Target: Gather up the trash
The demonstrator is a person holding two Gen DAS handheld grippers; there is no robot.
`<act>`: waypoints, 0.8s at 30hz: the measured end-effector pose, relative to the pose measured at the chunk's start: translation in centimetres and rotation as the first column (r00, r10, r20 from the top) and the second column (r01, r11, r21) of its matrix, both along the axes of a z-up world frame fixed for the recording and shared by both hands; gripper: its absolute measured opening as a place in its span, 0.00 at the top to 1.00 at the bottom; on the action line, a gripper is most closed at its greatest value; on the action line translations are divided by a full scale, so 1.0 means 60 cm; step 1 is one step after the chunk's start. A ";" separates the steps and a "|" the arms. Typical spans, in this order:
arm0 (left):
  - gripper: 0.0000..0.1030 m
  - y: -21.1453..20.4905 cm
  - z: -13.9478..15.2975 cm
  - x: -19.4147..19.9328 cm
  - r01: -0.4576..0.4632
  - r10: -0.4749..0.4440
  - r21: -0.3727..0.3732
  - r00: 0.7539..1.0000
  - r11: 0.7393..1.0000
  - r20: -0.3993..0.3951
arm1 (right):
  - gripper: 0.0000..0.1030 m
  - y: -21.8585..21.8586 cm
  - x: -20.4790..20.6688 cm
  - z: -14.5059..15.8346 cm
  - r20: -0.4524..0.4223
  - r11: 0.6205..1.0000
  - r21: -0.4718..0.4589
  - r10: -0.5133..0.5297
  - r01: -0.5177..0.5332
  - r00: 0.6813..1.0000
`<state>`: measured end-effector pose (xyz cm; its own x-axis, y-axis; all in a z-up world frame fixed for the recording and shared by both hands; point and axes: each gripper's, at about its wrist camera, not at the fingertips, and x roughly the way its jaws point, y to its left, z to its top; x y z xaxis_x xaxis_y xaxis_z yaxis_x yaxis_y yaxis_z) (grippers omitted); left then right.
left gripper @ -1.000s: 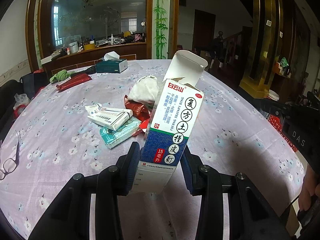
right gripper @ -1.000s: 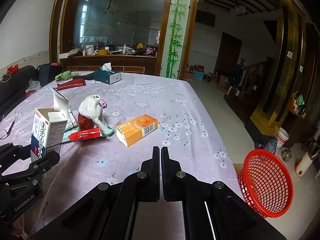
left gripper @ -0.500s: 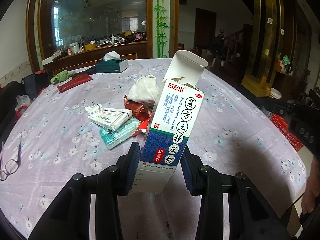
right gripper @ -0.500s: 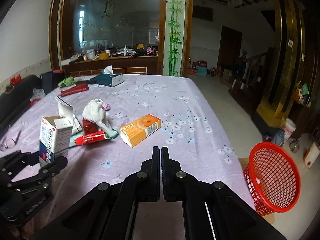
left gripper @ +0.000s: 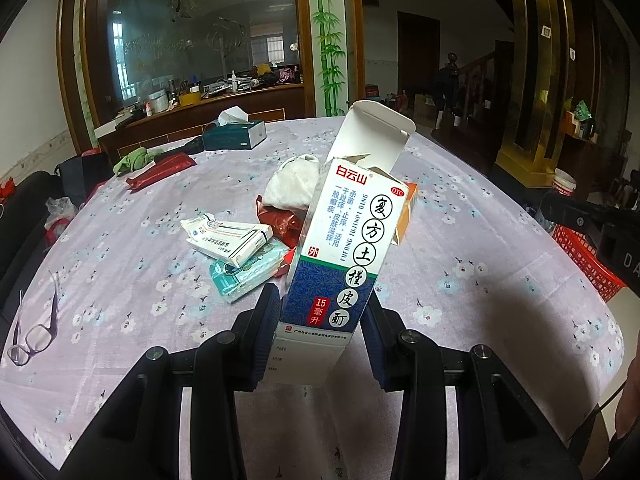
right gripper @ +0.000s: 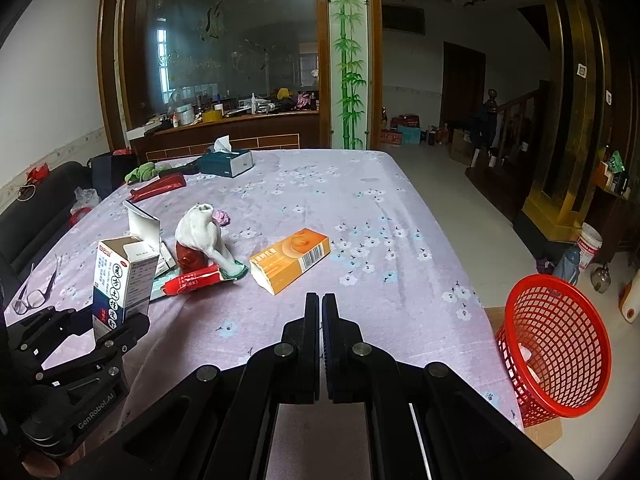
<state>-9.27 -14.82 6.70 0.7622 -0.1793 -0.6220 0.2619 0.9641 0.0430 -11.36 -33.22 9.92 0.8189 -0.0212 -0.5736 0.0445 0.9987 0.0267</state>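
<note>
1. Right now the left gripper [left gripper: 318,320] has its fingers clamped on the lower end of a blue-and-white medicine box [left gripper: 344,248], which stands nearly upright and leans a little to the right, its top flap open.
2. Seen from the right wrist view, that box [right gripper: 122,276] is held clear above the table [right gripper: 360,208], near the front left edge.
3. Meanwhile the right gripper [right gripper: 321,320] hovers over the near edge of the table with its fingers pressed together and nothing between them.
4. Behind the held box lies a small heap of trash: a white carton [left gripper: 228,238] resting on a teal tissue pack [left gripper: 244,276], a crumpled red wrapper [left gripper: 280,224] and a white cloth bag [left gripper: 294,184] on top of it.
5. An orange box [right gripper: 290,260] lies flat on the table just right of the heap.
6. A red mesh basket [right gripper: 556,344] stands on the floor off the right side of the table, tilted toward the camera.
7. Farther back on the table are a teal tissue box [right gripper: 226,162], a green cloth [right gripper: 140,172] and a flat red packet [right gripper: 160,186].
8. A pair of glasses [left gripper: 36,328] lies near the left edge.
</note>
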 end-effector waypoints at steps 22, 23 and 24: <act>0.62 -0.003 -0.002 0.000 0.001 -0.001 -0.001 1.000 1.000 -0.007 | 0.98 0.000 0.000 -0.005 -0.013 1.000 0.007 0.005 -0.005 1.000; 0.62 -0.003 -0.003 0.000 0.001 -0.001 -0.001 1.000 1.000 -0.006 | 0.98 0.000 -0.001 -0.006 -0.014 1.000 0.008 0.005 -0.005 1.000; 0.62 -0.002 -0.003 0.000 0.000 0.000 -0.001 1.000 1.000 -0.008 | 0.98 0.000 -0.001 -0.006 -0.015 1.000 0.009 0.006 -0.006 1.000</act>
<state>-9.29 -14.92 6.51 0.7574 -0.1805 -0.6275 0.2626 0.9641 0.0396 -11.39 -33.20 9.56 0.8105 -0.0117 -0.5856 0.0394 0.9986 0.0346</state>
